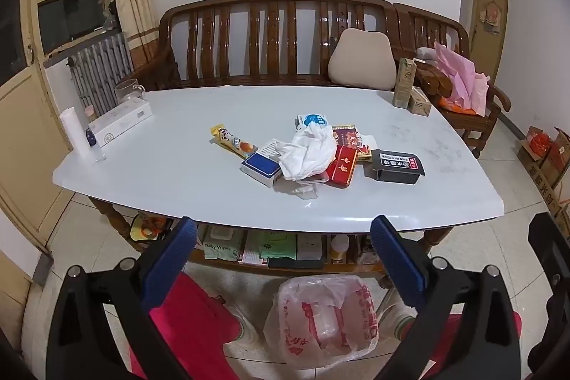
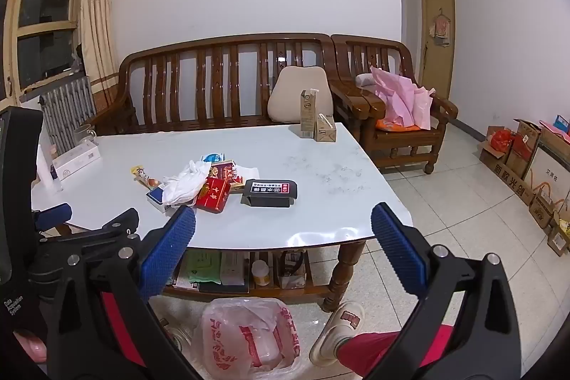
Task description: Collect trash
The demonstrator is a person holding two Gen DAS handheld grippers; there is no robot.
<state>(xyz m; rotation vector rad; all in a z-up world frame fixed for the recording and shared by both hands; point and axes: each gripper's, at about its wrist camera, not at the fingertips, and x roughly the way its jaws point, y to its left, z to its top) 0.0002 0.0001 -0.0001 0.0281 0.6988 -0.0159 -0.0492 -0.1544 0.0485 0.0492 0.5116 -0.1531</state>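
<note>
While both claws hang back from the near edge of the white surface (image 1: 178,173), each stands with its blue pads wide apart and nothing between them: the left claw (image 1: 283,258) faces the middle of the pile, and the right claw (image 2: 283,250) looks over the surface's right corner. Trash lies in a loose heap near the middle of the surface: a crumpled white tissue (image 1: 310,153) rests on top of a blue box (image 1: 260,166) and a clear plastic lid (image 1: 313,180), with a red cigarette pack (image 1: 342,169) touching its right side and a black container (image 1: 397,166) just beside that. A yellow snack wrapper (image 1: 231,141) lies to the left of the heap, touching the blue box. On the floor below the near edge, between the person's red-trousered legs, a translucent plastic bag (image 1: 320,319) with red print stands open. Two milk cartons (image 2: 317,121) sit at the far right corner, well apart from the heap.
</note>
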